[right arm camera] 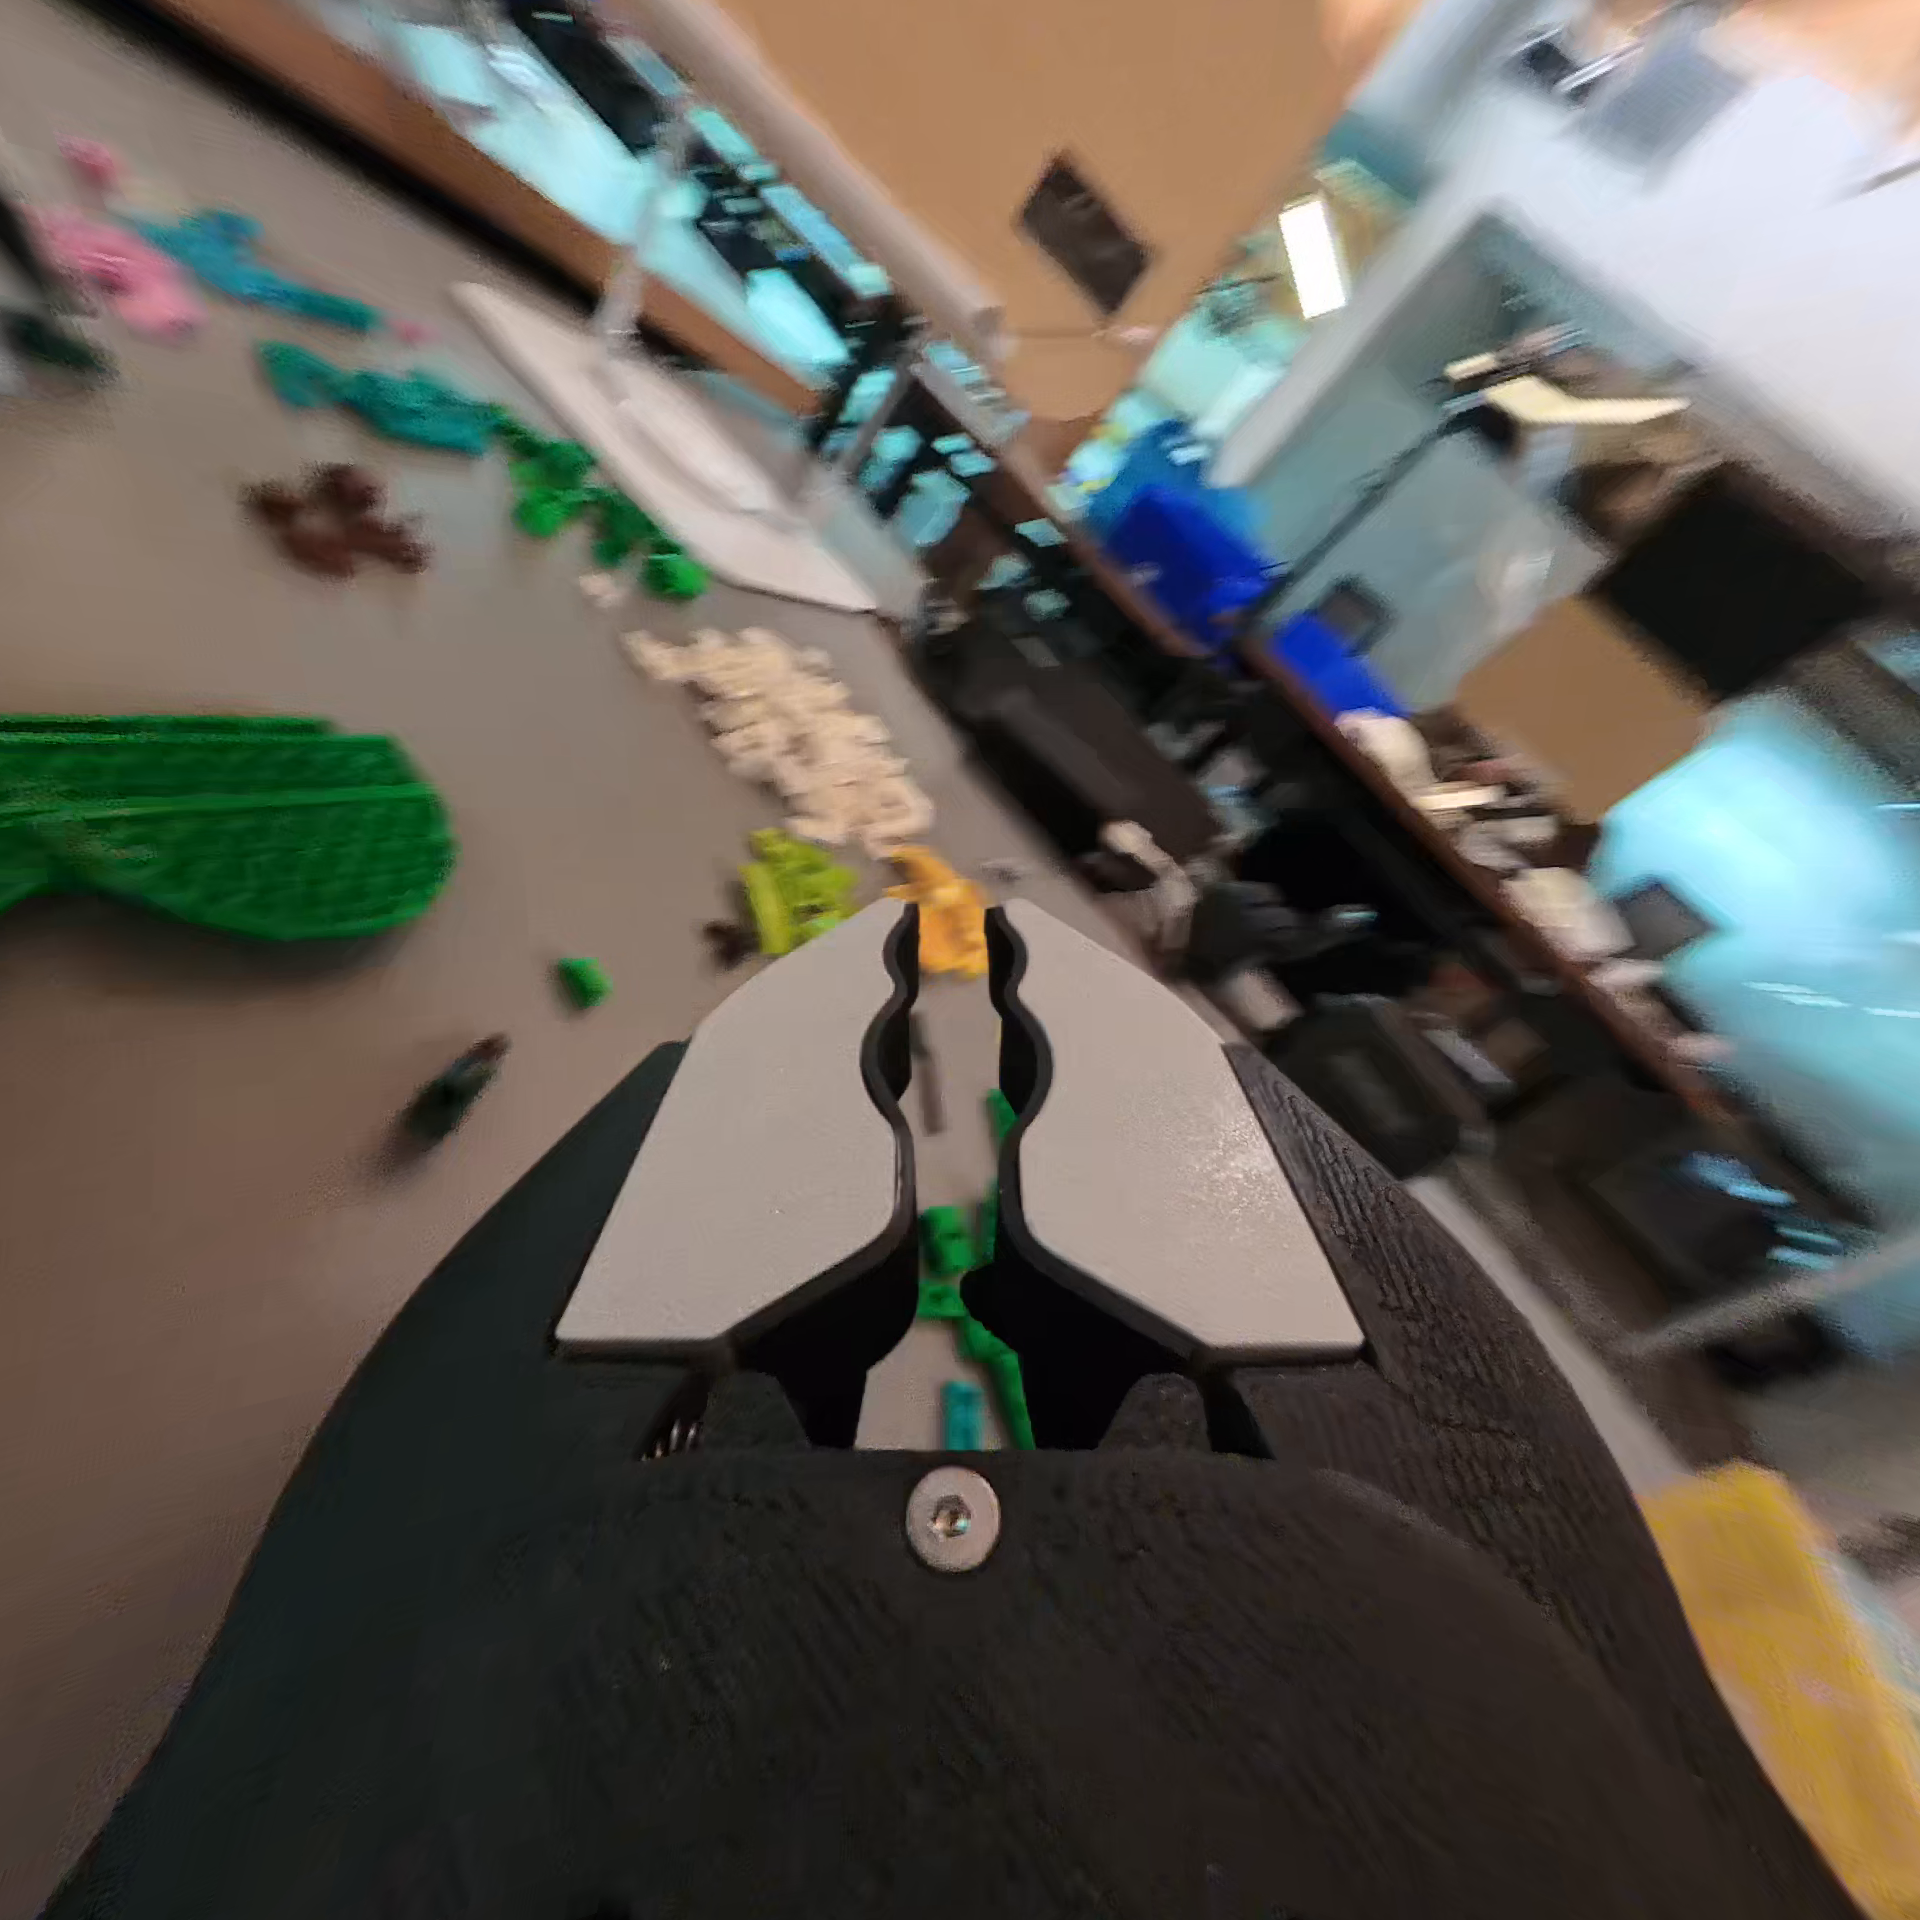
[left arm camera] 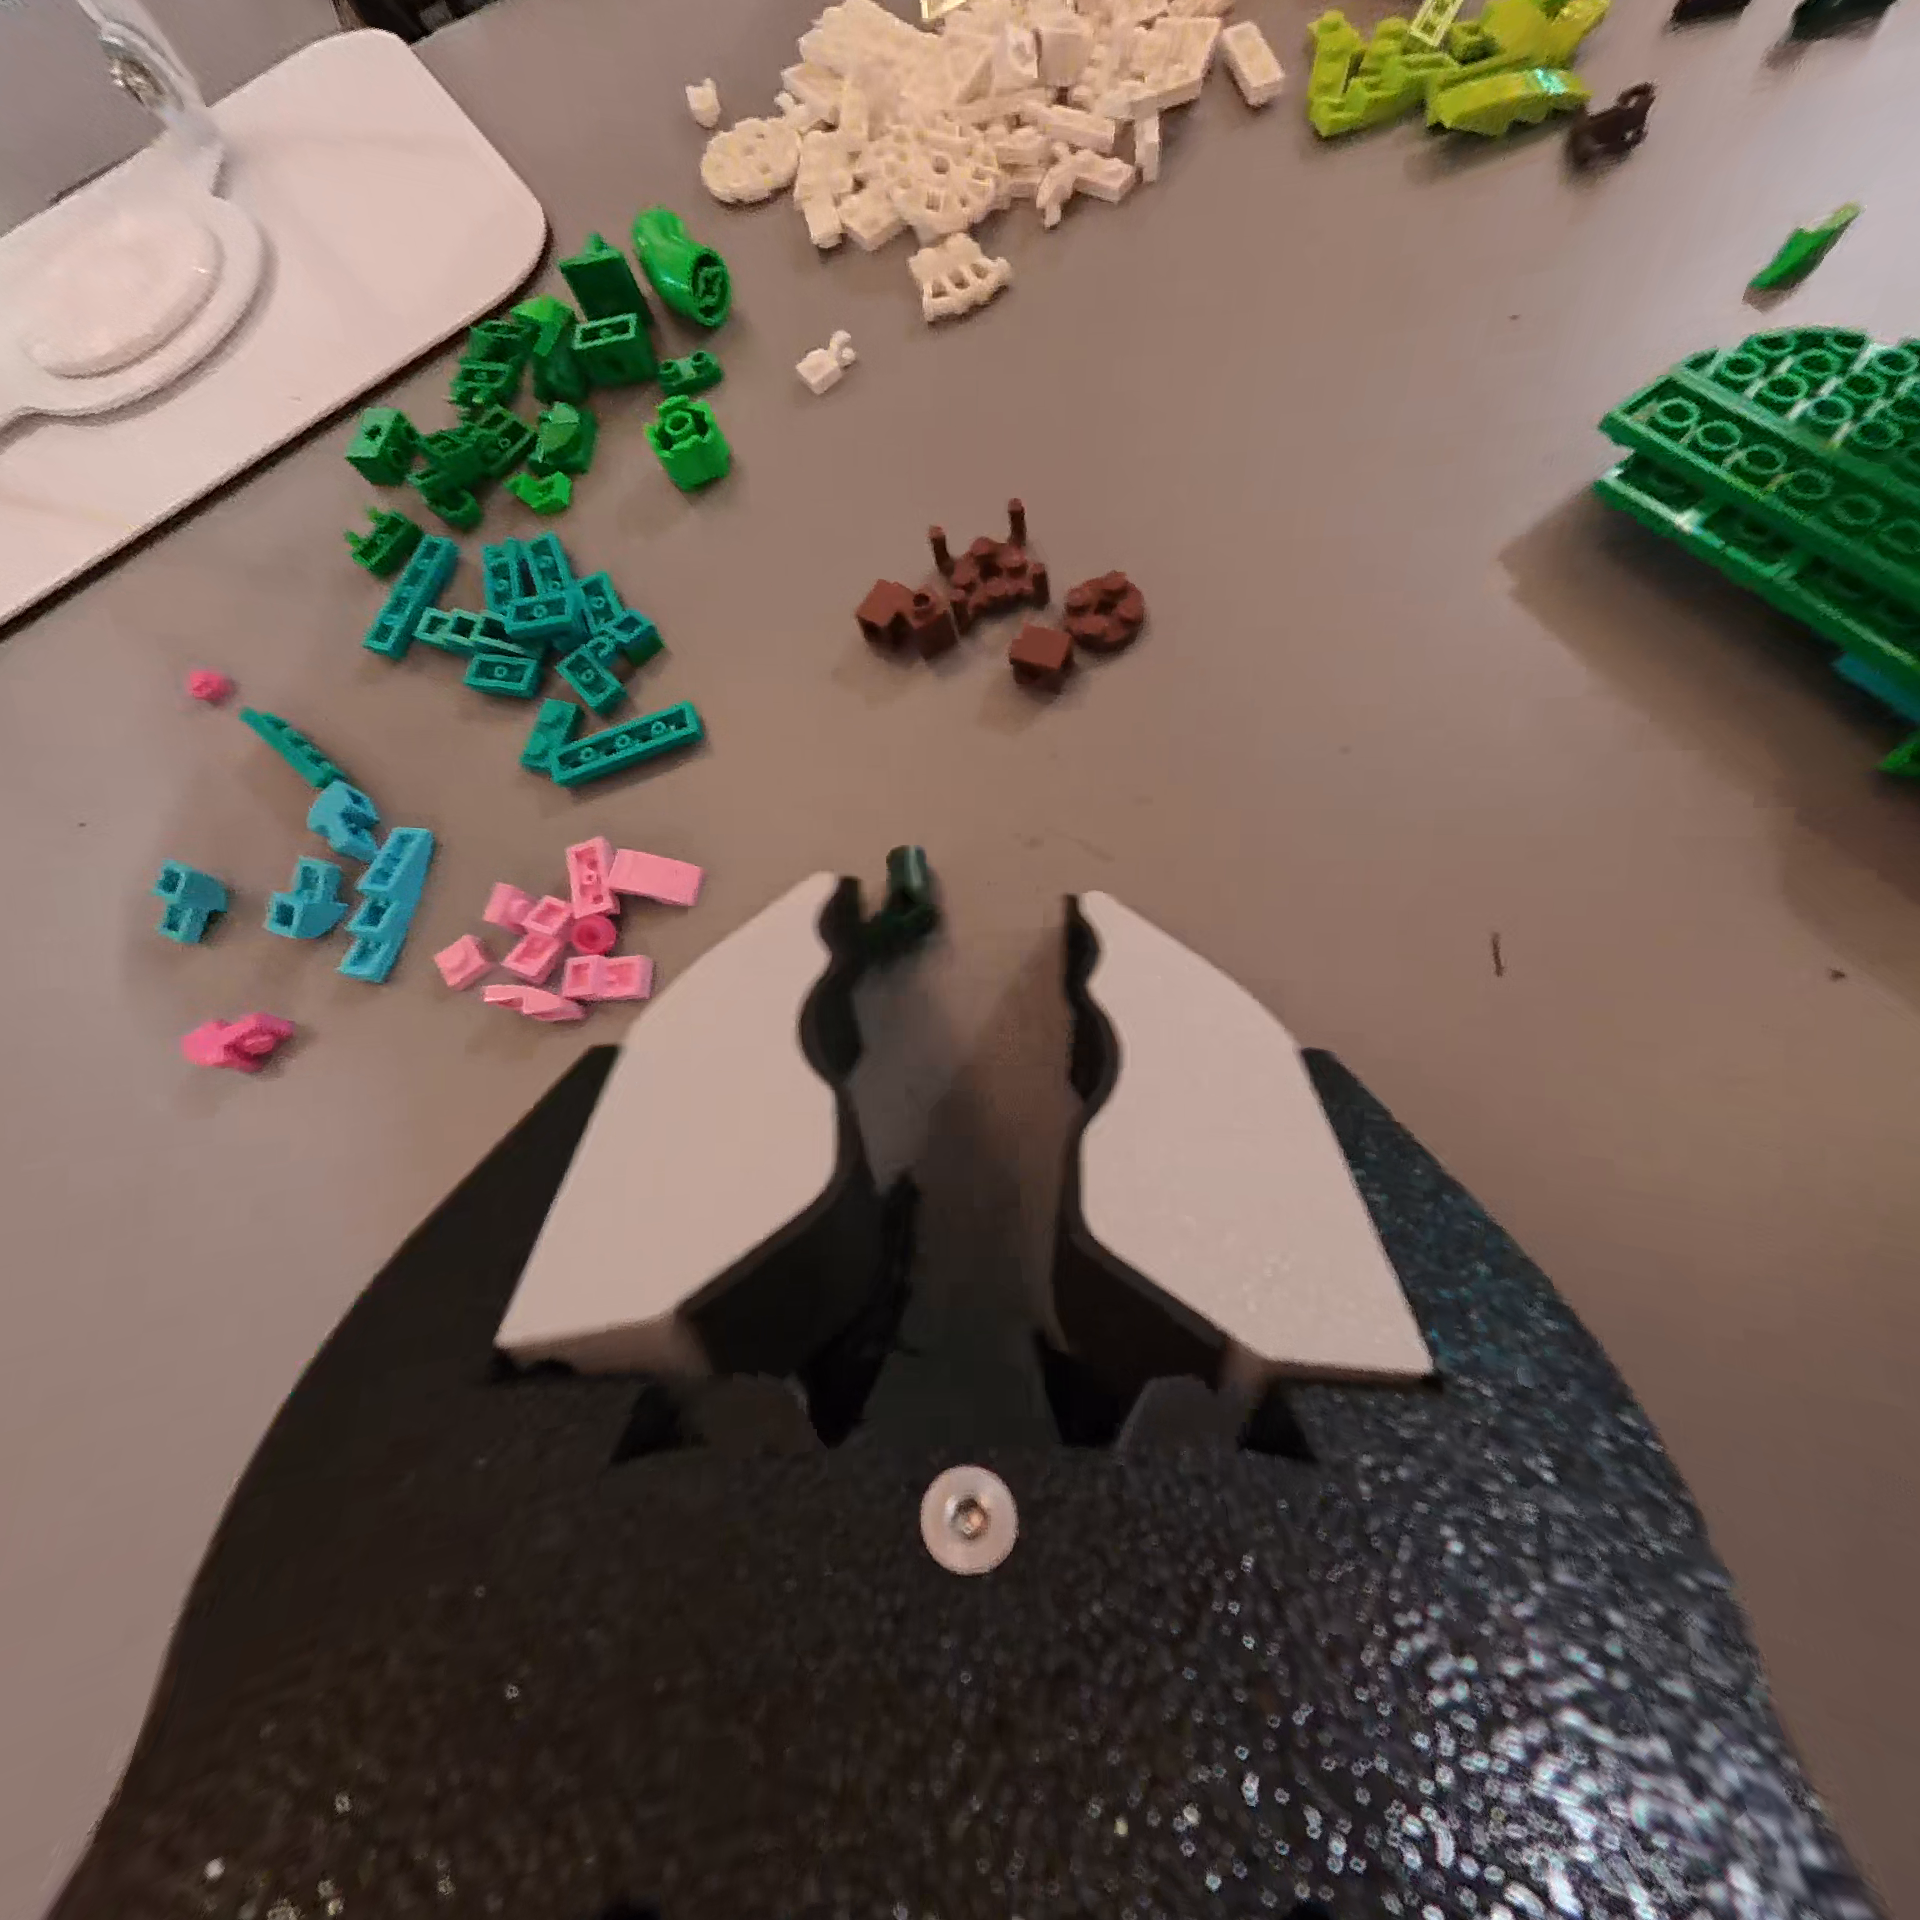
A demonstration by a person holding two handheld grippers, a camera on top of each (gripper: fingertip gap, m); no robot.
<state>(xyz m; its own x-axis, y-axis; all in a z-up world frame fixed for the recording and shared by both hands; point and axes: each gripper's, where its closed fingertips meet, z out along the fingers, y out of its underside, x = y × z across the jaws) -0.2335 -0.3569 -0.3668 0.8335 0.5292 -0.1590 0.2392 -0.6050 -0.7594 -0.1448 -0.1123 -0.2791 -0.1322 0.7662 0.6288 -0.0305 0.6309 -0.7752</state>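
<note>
In the left wrist view my left gripper (left arm camera: pixel 954 894) hangs over the grey table (left arm camera: pixel 1351 831) with its jaws wide apart. A small dark green piece (left arm camera: pixel 906 891) lies close by the left fingertip (left arm camera: pixel 821 904); the right pad stands well clear of it, so nothing is gripped. A brown pile (left arm camera: pixel 997 603) lies just ahead and a pink pile (left arm camera: pixel 561 935) to the left. The right wrist view is blurred. My right gripper (right arm camera: pixel 951 914) has its jaws a narrow way apart with nothing between the pads. Orange pieces (right arm camera: pixel 935 883) show past its tips.
Sorted piles: teal (left arm camera: pixel 540 623), green (left arm camera: pixel 561 364), light blue (left arm camera: pixel 353 883), white (left arm camera: pixel 987 114), lime (left arm camera: pixel 1455 73). A green studded build (left arm camera: pixel 1787 468) is at the right, a white board (left arm camera: pixel 364 208) at the far left. The right wrist view shows the table edge and office clutter (right arm camera: pixel 1455 831). About 30 cm separates my left fingertips from my right.
</note>
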